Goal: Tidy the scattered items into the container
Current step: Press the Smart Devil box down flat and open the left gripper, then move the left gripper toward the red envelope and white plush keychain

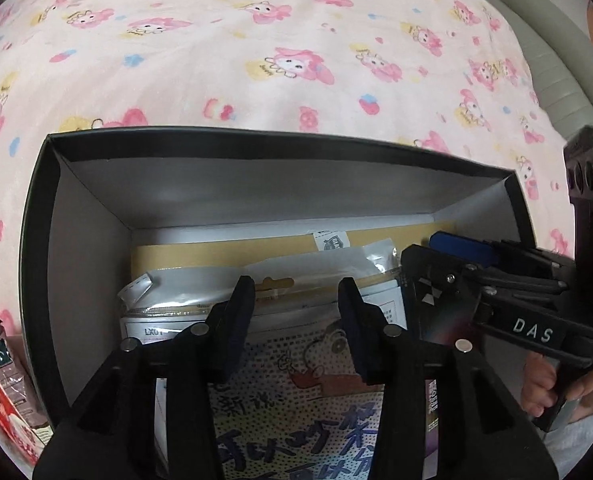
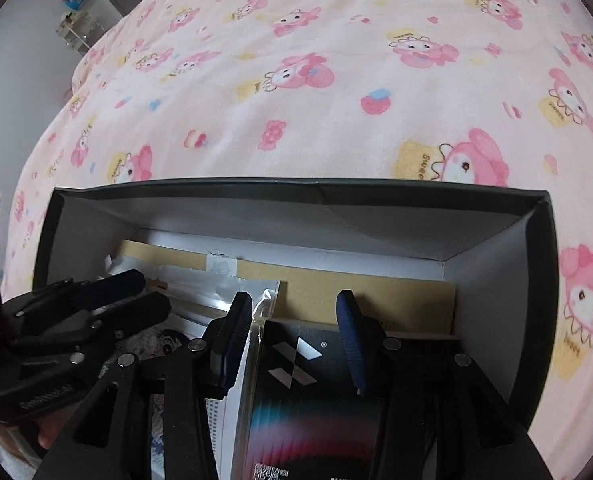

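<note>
Both grippers are down inside the black box (image 1: 40,240), which sits on the pink cartoon-print blanket (image 1: 256,60)

Left gripper (image 1: 294,300) — jaws apart, nothing pinched between them. Directly under and ahead of its fingers lies a cartoon-print packet (image 1: 296,408) on the box floor, pads not pressing on it. Past the fingertips: a silver foil pouch (image 1: 184,288), then a flat tan envelope (image 1: 256,248) against the far wall. Off to its left, outside the box wall, a red packet (image 1: 0,400) on the blanket

Right gripper (image 2: 292,316) — fingers straddle a black box with a white diamond logo (image 2: 296,360). Left pad sits at its edge, right pad overlaps its top; can't tell if they're actually clamping it or just parted around it. Same tan envelope beyond its tips, foil pouch to its left

The right gripper shows at the right of the left view, a hand (image 1: 552,384) on its handle — the two tools side by side, close, not touching
</note>
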### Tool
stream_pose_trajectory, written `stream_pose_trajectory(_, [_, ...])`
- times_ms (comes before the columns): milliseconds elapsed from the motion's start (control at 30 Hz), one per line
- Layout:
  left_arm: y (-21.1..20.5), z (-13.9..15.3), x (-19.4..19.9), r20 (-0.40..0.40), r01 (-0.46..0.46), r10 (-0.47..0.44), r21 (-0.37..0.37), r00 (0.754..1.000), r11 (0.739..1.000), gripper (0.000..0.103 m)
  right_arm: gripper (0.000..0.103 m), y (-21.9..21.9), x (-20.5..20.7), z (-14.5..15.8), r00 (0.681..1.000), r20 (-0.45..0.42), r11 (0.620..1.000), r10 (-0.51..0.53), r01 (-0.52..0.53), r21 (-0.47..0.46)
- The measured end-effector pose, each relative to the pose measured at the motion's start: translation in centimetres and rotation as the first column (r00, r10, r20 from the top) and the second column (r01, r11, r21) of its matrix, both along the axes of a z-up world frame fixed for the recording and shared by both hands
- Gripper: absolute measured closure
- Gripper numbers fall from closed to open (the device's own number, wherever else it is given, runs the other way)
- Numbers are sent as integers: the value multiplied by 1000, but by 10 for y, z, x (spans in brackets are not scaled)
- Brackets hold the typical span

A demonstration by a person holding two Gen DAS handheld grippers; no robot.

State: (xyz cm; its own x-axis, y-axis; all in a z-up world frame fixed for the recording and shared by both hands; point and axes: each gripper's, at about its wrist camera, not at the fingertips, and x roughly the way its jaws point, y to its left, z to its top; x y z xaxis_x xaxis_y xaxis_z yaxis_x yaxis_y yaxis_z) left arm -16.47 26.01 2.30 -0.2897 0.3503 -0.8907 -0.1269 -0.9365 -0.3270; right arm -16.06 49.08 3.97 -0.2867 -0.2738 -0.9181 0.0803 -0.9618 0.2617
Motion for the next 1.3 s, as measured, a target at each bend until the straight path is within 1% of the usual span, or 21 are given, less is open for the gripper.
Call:
stream_pose_trajectory(67, [-4,7,3,-5,-1,1,25,1000,1000,60,63,0,5,7,1000,-23,1000,-6,6,6])
stream_pose_trajectory(133, [-12,22,11,-26,4,-3,21,1000,1000,60,63,3,14,15,999,-45,999,22,-23,-28])
stream_pose_trajectory(200, [-20,34,22,-51,13,-12,16,999,1000,60,64,11,30,22,999,-49,998,23,-26,-63])
stream_pose_trajectory(267, [-24,33,29,-38,6,-5,30,999,1000,60,64,13,46,31,998,-61,997,30,-34,-70])
stream_pose_trajectory(333, [-23,23,37,0,3,-3,44,1000,999,60,64,14,60,36,998,-57,998,2,-6,-65])
stream_pose_trajectory(400, [-13,13,45,37,26,-27,19,999,999,61,64,12,73,33,999,-39,996,-10,6,-92])
stream_pose_trajectory(500, [11,4,52,71,97,-93,-62,993,993,61,64,5,91,23,1000,4,995,-9,9,-101])
stream_pose_trajectory(533, [17,3,54,70,113,-107,-83,992,990,61,64,1,94,20,1000,13,996,-2,3,-94])
stream_pose_trajectory(600, [23,1,60,66,116,-110,-101,992,988,61,63,-5,97,13,999,35,996,15,-12,-85])
stream_pose_trajectory(667, [22,-2,68,62,104,-98,-94,993,990,61,63,-4,98,3,997,72,996,1,6,-94])
stream_pose_trajectory(733, [22,-2,79,56,108,-104,-92,993,990,61,63,1,103,3,997,79,992,-28,38,-121])
stream_pose_trajectory(800, [20,-3,91,57,107,-104,-52,993,993,61,63,3,111,3,995,90,986,-51,64,-153])
stream_pose_trajectory(867, [17,-2,98,52,91,-90,-14,995,996,61,63,-1,119,4,995,86,986,-59,72,-153])
stream_pose_trajectory(900, [17,1,102,44,83,-82,-7,996,997,64,63,-4,124,6,995,73,987,-61,72,-145])
stream_pose_trajectory(933, [17,7,106,18,74,-74,-10,997,997,66,63,-6,128,9,996,61,988,-60,68,-140])
stream_pose_trajectory(1033, [19,27,120,-67,47,-52,-68,996,997,67,63,-12,143,20,998,-6,991,-59,58,-122])
stream_pose_trajectory(1100, [17,39,129,-86,39,-44,-56,995,998,67,63,-16,155,31,996,-70,998,-62,60,-37])
stream_pose_trajectory(1167, [15,52,139,-112,37,-42,-50,993,998,67,63,-14,169,40,988,-130,996,-88,91,21])
stream_pose_trajectory(1233, [13,71,155,-164,36,-45,-57,986,998,66,63,-16,182,50,984,-157,996,-83,85,10])
stream_pose_trajectory(1300, [6,83,167,-192,50,-55,-33,980,998,63,63,-21,195,63,979,-188,997,-73,72,-16])
